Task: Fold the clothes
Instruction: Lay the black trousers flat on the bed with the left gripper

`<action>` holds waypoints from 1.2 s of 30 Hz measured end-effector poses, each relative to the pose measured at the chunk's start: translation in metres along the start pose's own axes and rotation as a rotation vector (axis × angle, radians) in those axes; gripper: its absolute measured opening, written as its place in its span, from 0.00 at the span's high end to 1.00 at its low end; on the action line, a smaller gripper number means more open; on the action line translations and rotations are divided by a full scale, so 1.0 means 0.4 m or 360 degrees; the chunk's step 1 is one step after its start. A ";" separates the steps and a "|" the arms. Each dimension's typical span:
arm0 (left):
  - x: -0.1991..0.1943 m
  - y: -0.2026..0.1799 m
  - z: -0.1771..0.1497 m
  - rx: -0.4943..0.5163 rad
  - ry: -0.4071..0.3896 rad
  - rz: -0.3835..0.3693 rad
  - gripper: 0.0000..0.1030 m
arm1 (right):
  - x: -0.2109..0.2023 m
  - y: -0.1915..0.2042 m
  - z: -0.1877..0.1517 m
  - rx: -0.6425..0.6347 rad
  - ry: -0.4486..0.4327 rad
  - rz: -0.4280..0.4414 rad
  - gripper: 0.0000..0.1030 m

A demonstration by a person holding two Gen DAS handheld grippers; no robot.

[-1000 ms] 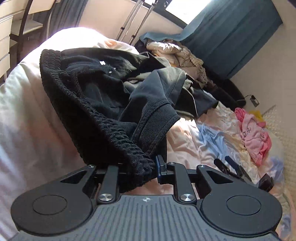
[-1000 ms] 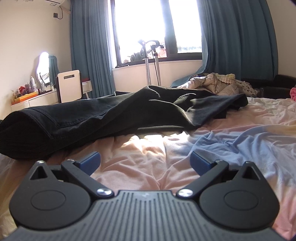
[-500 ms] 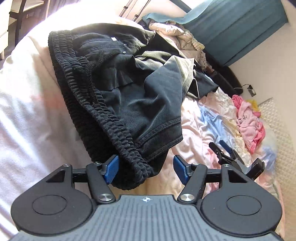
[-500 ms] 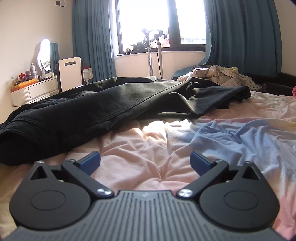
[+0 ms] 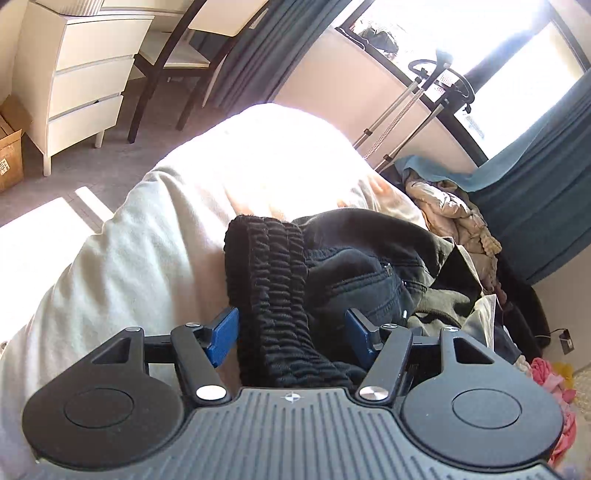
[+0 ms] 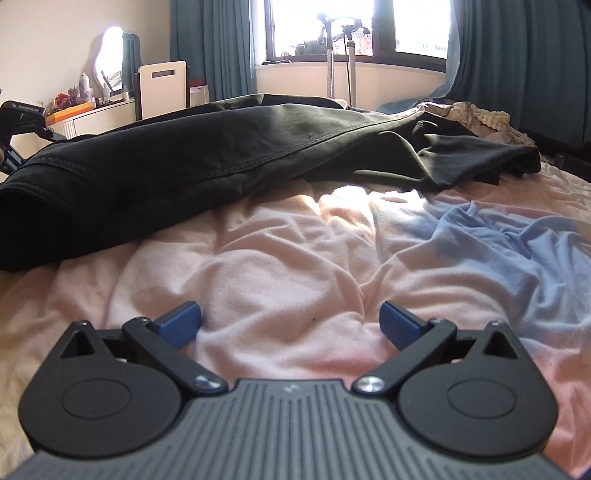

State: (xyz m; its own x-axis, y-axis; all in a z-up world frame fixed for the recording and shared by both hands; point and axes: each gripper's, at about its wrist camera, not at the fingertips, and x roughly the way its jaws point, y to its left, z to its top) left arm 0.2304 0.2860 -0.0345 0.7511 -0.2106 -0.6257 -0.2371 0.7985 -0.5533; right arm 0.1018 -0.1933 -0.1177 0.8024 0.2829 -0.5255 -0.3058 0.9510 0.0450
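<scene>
Left hand-held gripper (image 5: 291, 338) closing, pads not yet pressing black ribbed elastic waistband (image 5: 275, 295), likely re-gripping for fold; right hand-held gripper (image 6: 290, 319) spread, empty over pink bed sheet (image 6: 280, 266).

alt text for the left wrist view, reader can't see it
The left gripper straddles the ribbed waistband of black trousers on a pale bed cover, its jaws closing but not yet pressing it. Behind stand white drawers.

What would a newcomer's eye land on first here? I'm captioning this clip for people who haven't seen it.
First the black trousers, sprawled across the rumpled pink and blue bedsheet. Their ribbed elastic waistband lies between the blue pads of the left tongs, whose jaws are closing without yet pressing on it. The right tongs hang open over bare sheet, in front of a bright window with teal curtains.
</scene>
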 end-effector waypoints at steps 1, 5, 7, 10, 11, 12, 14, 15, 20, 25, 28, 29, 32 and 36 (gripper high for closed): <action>0.016 0.001 0.008 -0.0011 -0.0016 -0.0004 0.44 | 0.005 0.002 0.000 -0.0009 -0.0001 0.0008 0.00; 0.066 -0.010 0.035 -0.0021 -0.0071 -0.0030 0.47 | 0.034 -0.011 -0.006 0.0033 0.0058 0.0055 0.00; 0.090 -0.017 0.052 -0.0034 -0.0071 -0.0042 0.52 | 0.039 -0.018 -0.006 0.0056 0.0062 0.0076 0.00; 0.120 -0.040 0.063 -0.0004 -0.0112 -0.0026 0.61 | 0.044 -0.025 -0.008 0.0078 0.0062 0.0105 0.00; 0.132 -0.051 0.063 0.0010 -0.0114 0.0023 0.72 | 0.045 -0.027 -0.008 0.0086 0.0060 0.0114 0.00; 0.143 -0.061 0.063 0.0021 -0.0111 0.0077 0.76 | 0.044 -0.031 -0.009 0.0101 0.0057 0.0123 0.00; 0.160 -0.079 0.060 -0.0015 -0.0123 0.0138 0.88 | 0.046 -0.034 -0.009 0.0115 0.0061 0.0132 0.00; 0.161 -0.088 0.060 -0.0007 -0.0138 0.0158 0.89 | 0.047 -0.033 -0.009 0.0113 0.0065 0.0131 0.00; 0.142 -0.126 0.081 0.0091 -0.0214 0.0265 0.90 | 0.047 -0.034 -0.011 0.0120 0.0059 0.0138 0.00; 0.085 -0.160 0.149 0.0070 -0.0315 0.0302 0.90 | 0.047 -0.037 -0.012 0.0129 0.0059 0.0143 0.00; 0.054 -0.185 0.218 0.0082 -0.0371 0.0317 0.90 | 0.046 -0.037 -0.013 0.0129 0.0055 0.0143 0.00; 0.049 -0.193 0.244 0.0098 -0.0394 0.0338 0.90 | 0.046 -0.037 -0.013 0.0129 0.0054 0.0143 0.00; 0.041 -0.209 0.316 0.0111 -0.0471 0.0382 0.91 | 0.046 -0.042 -0.016 0.0141 0.0047 0.0153 0.00; 0.099 -0.172 0.344 0.0054 -0.0398 0.0462 0.90 | 0.055 -0.043 -0.013 0.0147 0.0066 0.0156 0.00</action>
State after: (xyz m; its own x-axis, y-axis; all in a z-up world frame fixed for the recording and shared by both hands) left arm 0.3613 0.3005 0.0547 0.7838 0.1678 -0.5979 -0.4445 0.8240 -0.3514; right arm 0.1220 -0.2042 -0.1346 0.7486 0.3714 -0.5492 -0.3318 0.9270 0.1746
